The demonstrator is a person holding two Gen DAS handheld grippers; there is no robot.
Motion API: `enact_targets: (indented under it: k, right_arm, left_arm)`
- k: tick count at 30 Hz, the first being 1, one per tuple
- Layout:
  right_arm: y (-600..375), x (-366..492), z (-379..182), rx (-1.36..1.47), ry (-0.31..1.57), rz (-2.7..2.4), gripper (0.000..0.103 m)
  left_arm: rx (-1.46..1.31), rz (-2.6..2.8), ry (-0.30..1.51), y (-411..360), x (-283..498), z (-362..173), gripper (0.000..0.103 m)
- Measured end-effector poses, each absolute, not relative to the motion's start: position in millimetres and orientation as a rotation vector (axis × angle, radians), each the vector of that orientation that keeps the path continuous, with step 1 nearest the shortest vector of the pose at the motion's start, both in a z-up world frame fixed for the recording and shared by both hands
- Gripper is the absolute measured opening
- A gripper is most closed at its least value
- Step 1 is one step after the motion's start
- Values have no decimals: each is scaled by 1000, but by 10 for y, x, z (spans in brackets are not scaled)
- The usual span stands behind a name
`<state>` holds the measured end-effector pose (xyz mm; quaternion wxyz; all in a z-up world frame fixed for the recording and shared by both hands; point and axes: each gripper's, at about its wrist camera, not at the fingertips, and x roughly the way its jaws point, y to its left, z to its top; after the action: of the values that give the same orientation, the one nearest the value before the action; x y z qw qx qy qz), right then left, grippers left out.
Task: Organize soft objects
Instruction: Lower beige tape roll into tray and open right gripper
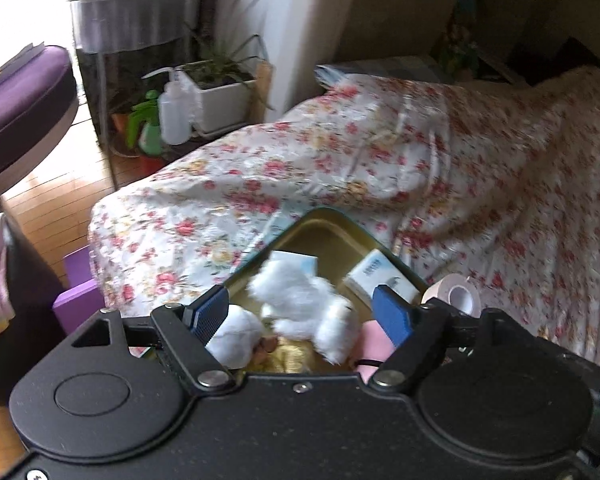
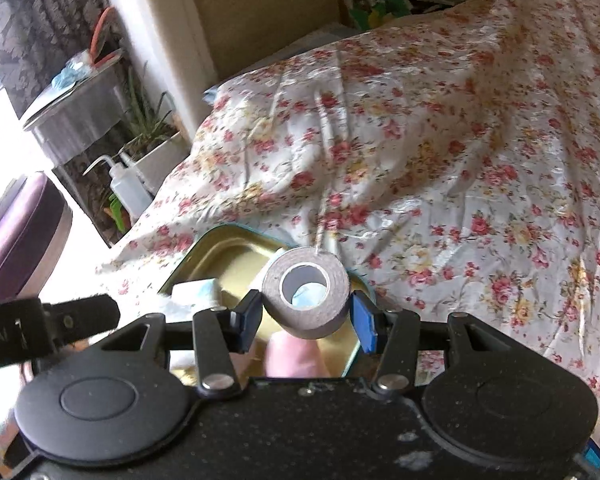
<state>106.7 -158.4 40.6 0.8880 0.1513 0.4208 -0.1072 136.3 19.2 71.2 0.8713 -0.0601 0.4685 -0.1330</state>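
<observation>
A gold metal tin lies open on the floral bed. In it are a white plush toy, two tissue packs and a pink soft item. My left gripper is open just above the plush toy. My right gripper is shut on a beige tape roll and holds it over the tin. The roll also shows in the left wrist view, at the tin's right edge. A tissue pack lies left of it.
The floral bedspread spreads to the right and back, with a raised pillow hump. Left of the bed stand a white planter, squeeze bottle, green sprayer, a metal side table, a purple chair and purple blocks.
</observation>
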Motion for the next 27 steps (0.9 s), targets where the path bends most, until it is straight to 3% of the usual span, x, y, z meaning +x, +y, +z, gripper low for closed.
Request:
enact_targets:
  k: [13,27]
  right_arm:
    - [-1228,1355,631,251,826,-175,46]
    - [-1345,817,432,169,857,-208,52]
  left_arm:
    - [-171,-167,955,472,1344,759,76]
    - [-89,-177,969,388,1129,668,76]
